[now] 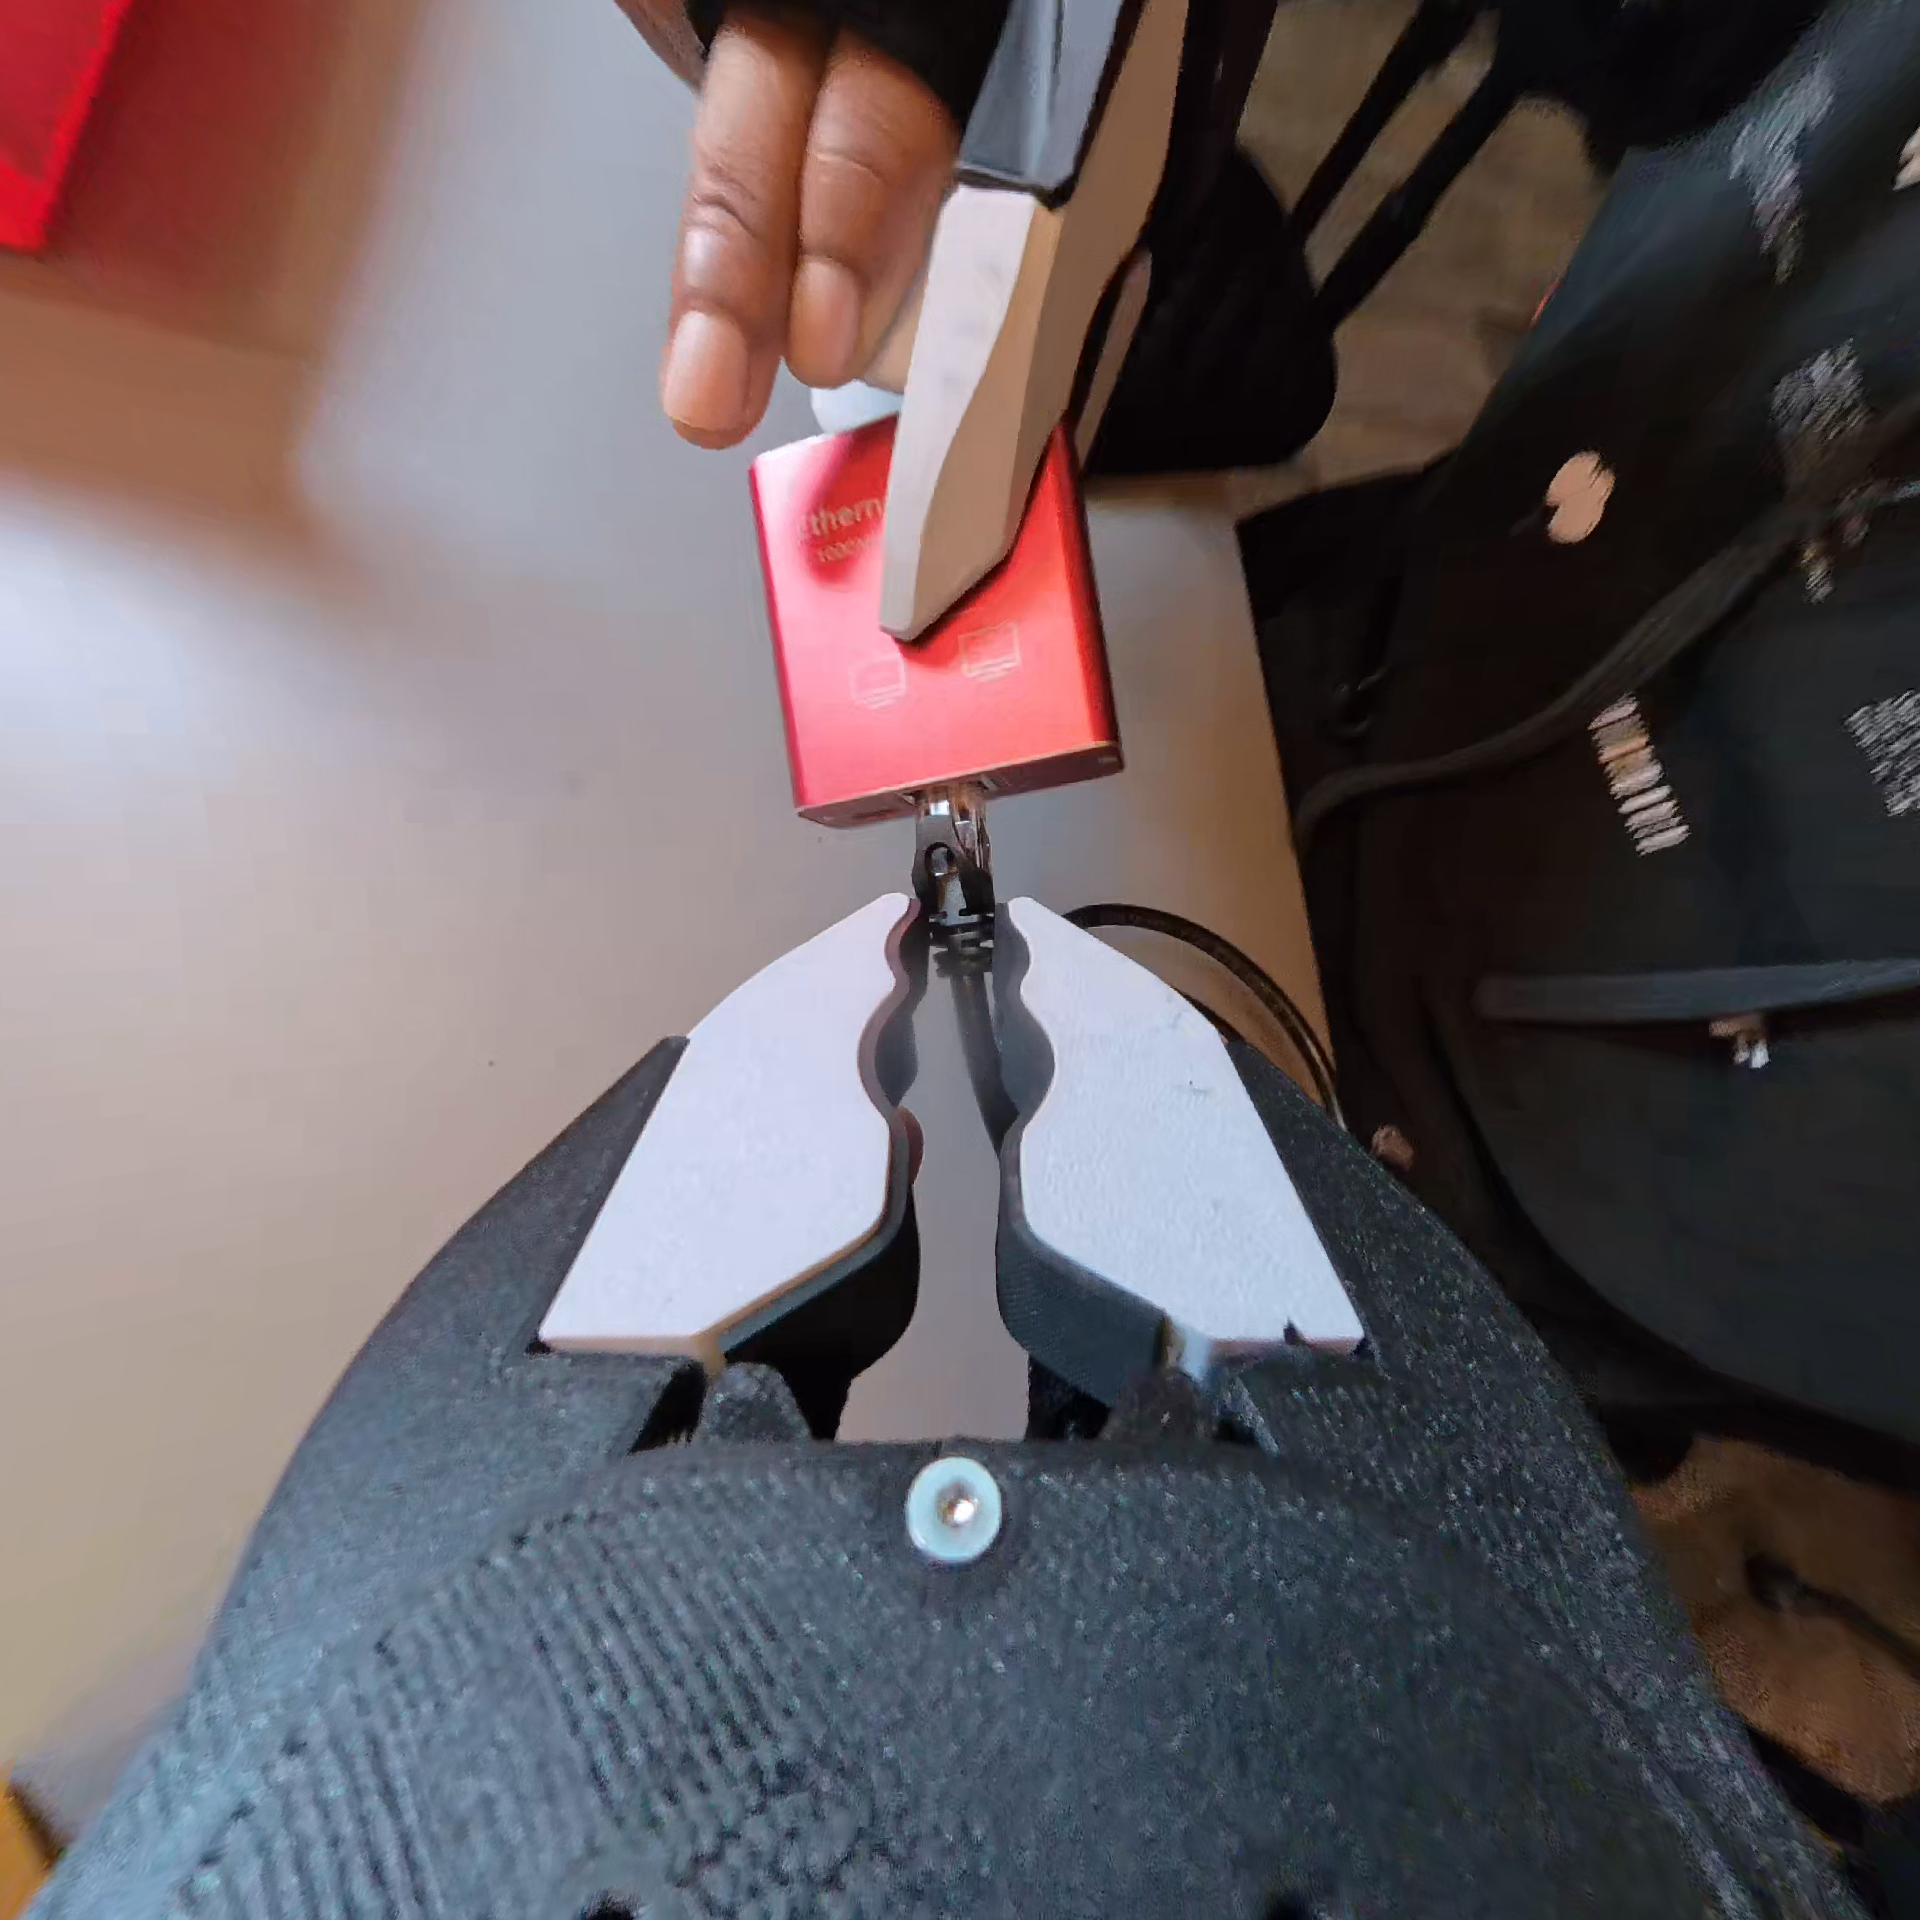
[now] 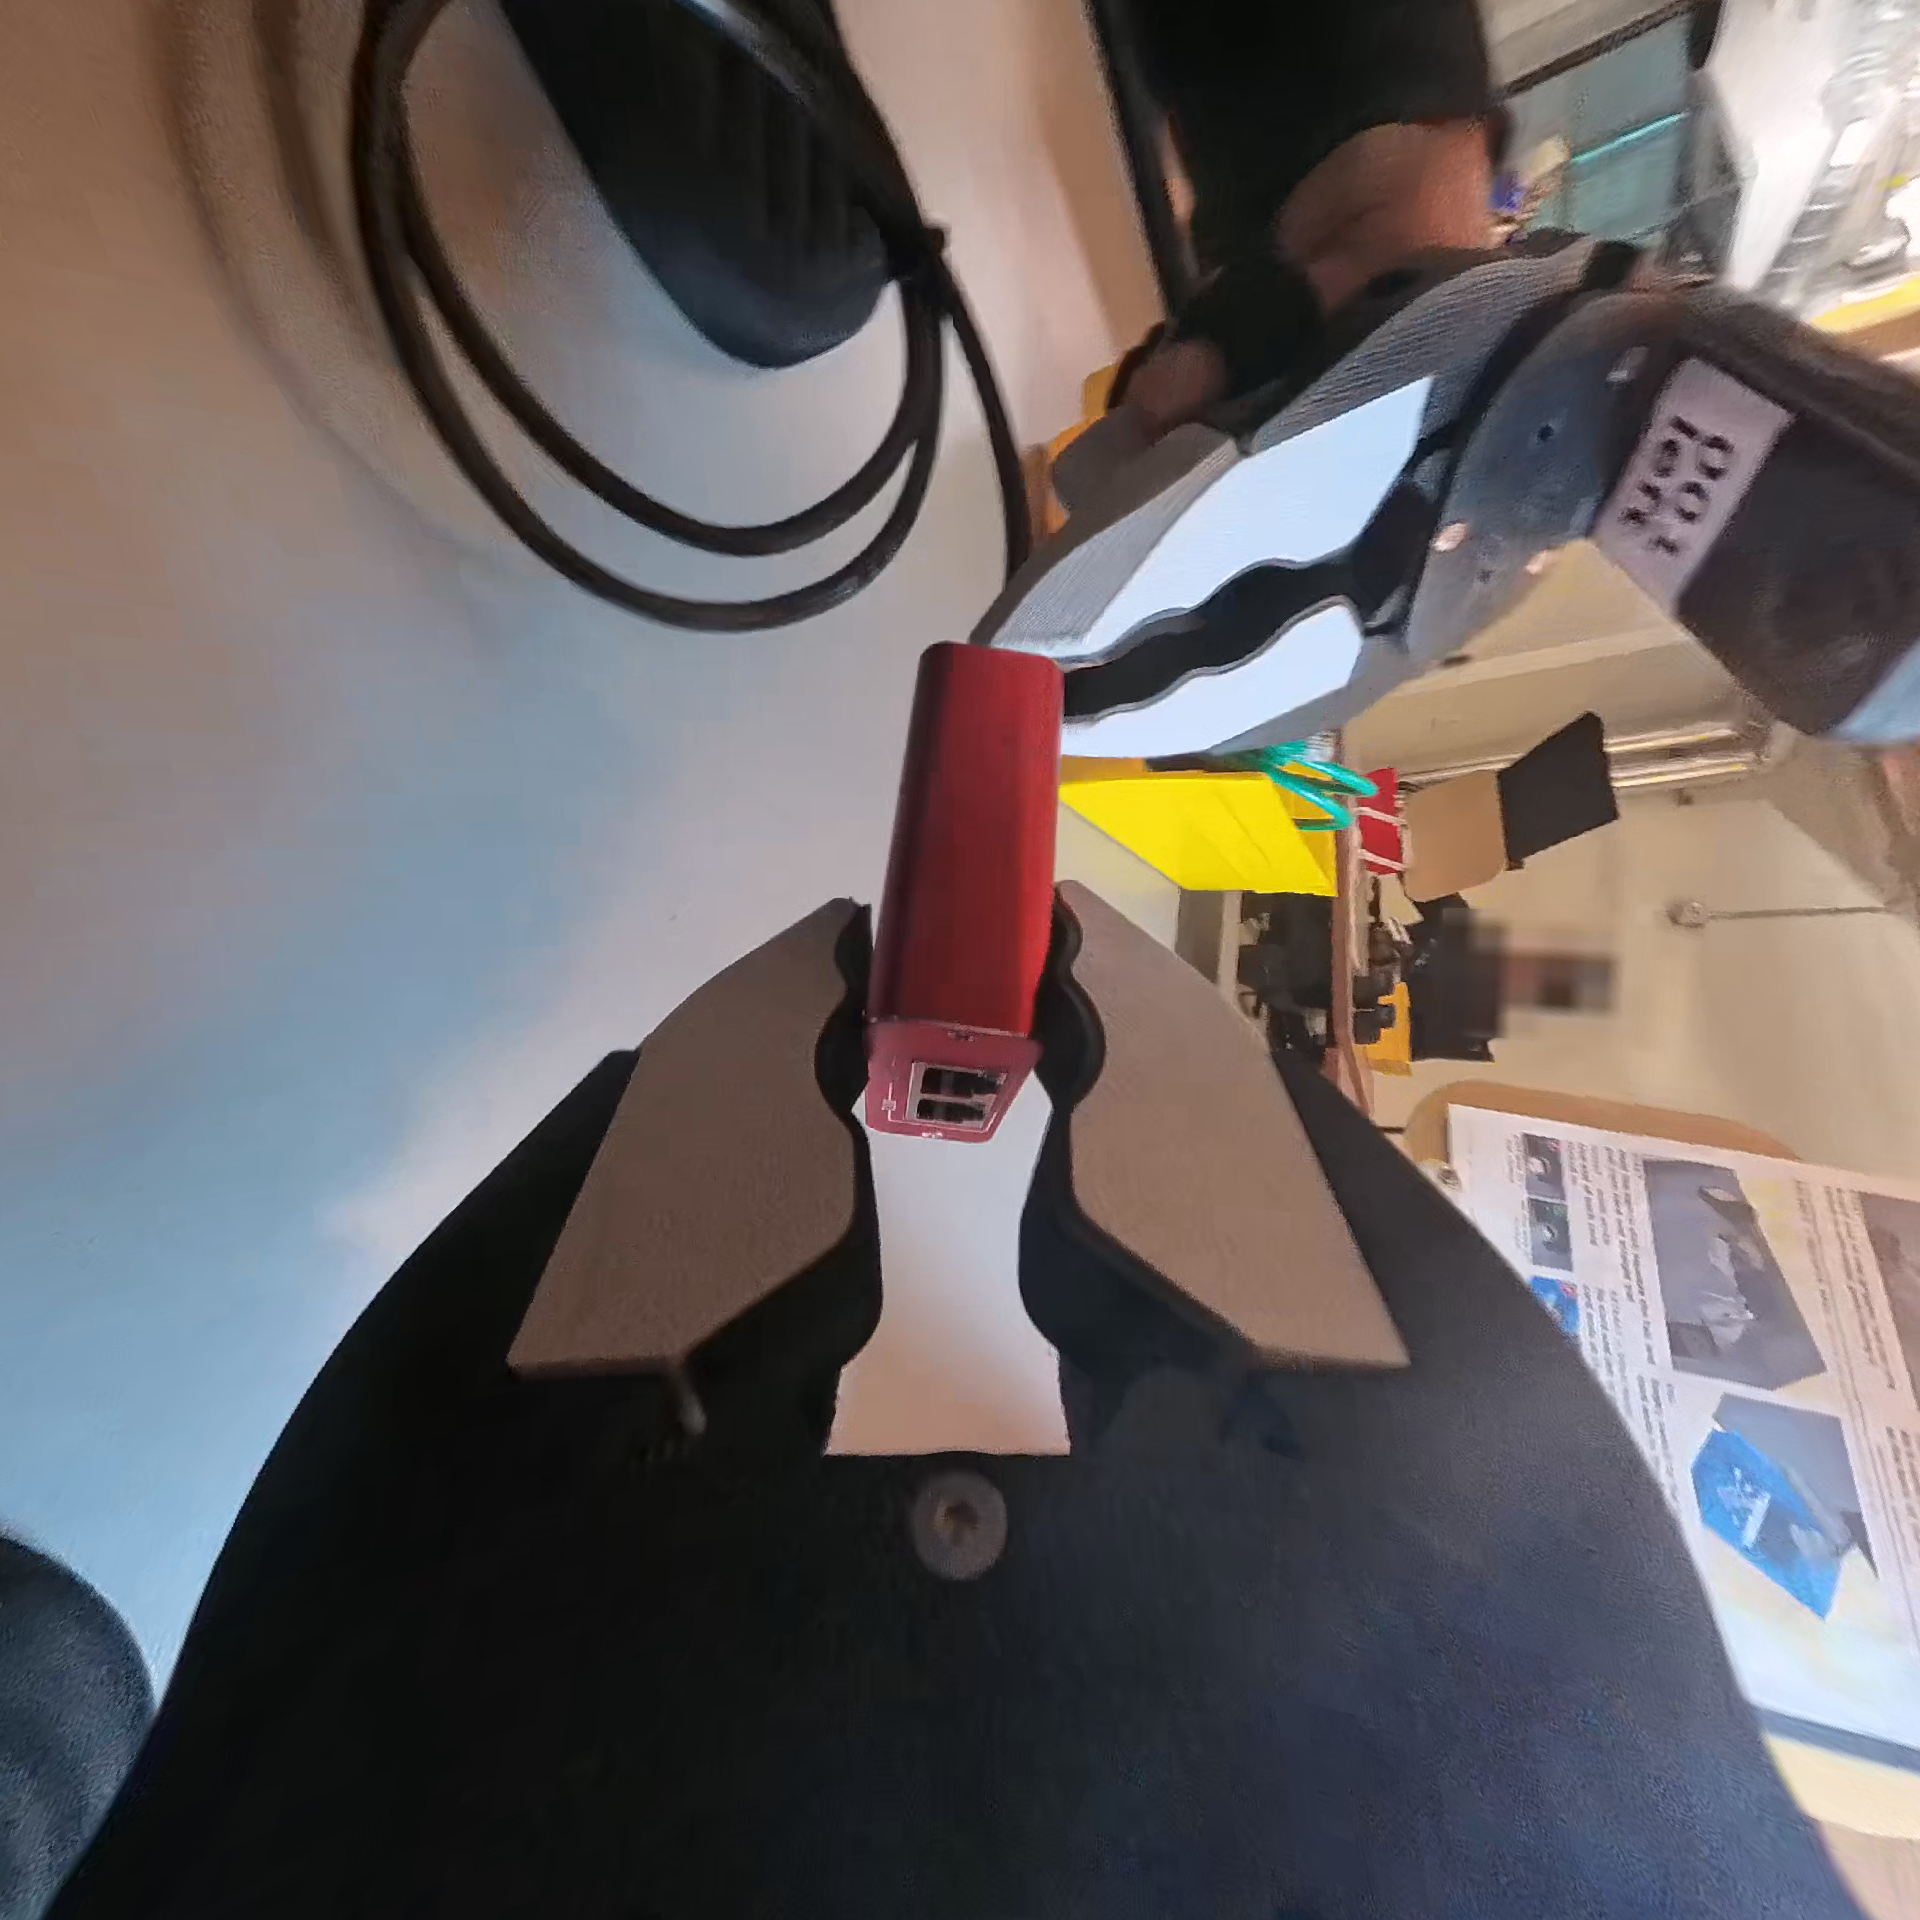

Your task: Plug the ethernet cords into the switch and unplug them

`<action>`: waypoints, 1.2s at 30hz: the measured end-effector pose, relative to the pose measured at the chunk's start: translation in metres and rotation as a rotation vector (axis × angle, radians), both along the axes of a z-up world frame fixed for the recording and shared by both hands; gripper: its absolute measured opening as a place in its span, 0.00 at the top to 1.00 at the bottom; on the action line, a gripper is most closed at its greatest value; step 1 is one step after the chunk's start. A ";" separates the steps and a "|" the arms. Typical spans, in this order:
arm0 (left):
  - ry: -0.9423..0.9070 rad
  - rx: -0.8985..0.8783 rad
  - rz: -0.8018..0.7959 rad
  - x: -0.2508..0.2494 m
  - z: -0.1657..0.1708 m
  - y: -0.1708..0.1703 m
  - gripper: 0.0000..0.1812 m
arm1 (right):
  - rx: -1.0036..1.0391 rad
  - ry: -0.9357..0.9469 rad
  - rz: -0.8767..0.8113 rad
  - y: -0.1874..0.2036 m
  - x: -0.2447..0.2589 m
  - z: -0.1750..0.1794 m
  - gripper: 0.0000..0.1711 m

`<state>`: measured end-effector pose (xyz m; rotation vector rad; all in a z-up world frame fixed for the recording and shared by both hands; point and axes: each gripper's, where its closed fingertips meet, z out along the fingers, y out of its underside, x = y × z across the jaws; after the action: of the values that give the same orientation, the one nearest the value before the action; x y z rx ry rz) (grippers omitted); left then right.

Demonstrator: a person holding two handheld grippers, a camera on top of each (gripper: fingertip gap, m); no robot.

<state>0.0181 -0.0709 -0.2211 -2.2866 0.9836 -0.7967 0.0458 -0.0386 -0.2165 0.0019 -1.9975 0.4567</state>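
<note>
In the left wrist view, the left gripper [image 1: 956, 914] is clamped on the black plug end of an ethernet cord [image 1: 951, 888], its 2 pale fingers [image 1: 769, 1122] pinching the boot while the black cable runs back between them. The clear tip of the plug sits at a port in the lower edge of the red switch [image 1: 935, 675]; how far in it goes cannot be told. The switch hangs above a white table [image 1: 312, 831], held from above by the right gripper [image 1: 935, 613], with a person's hand [image 1: 769, 229] beside it. A black bag [image 1: 1662, 727] fills the right side.

In the right wrist view, the right gripper [image 2: 956, 935] is closed on the switch [image 2: 966, 852], 1 finger on each broad face, the near end showing 2 empty ports. The left gripper [image 2: 1049, 665] meets the switch's far end from the right. A loop of black cable [image 2: 665, 561] lies on the table [image 2: 312, 935], and a printed sheet [image 2: 1714, 1403] lies at the right.
</note>
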 end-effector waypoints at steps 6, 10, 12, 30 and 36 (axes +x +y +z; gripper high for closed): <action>-0.011 0.012 0.024 0.006 0.000 0.002 0.94 | -0.015 0.042 0.016 -0.005 0.003 0.003 0.83; 0.007 0.021 0.027 0.005 -0.008 0.002 0.94 | -0.020 0.025 0.032 -0.009 0.002 -0.001 0.83; -0.022 0.028 0.046 0.002 -0.008 0.003 0.94 | -0.023 0.028 0.021 -0.007 0.000 -0.002 0.83; -0.191 0.082 0.322 -0.019 0.013 0.026 0.94 | -0.021 0.116 -0.395 0.041 -0.045 -0.006 0.83; -0.170 0.323 0.457 -0.067 0.069 0.032 0.86 | -0.034 0.211 -0.414 0.059 -0.037 0.008 0.83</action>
<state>-0.0493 -0.0390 -0.1524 -2.0107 0.4455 -0.5755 0.0088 0.0201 -0.2085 -0.3639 -1.7231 0.2117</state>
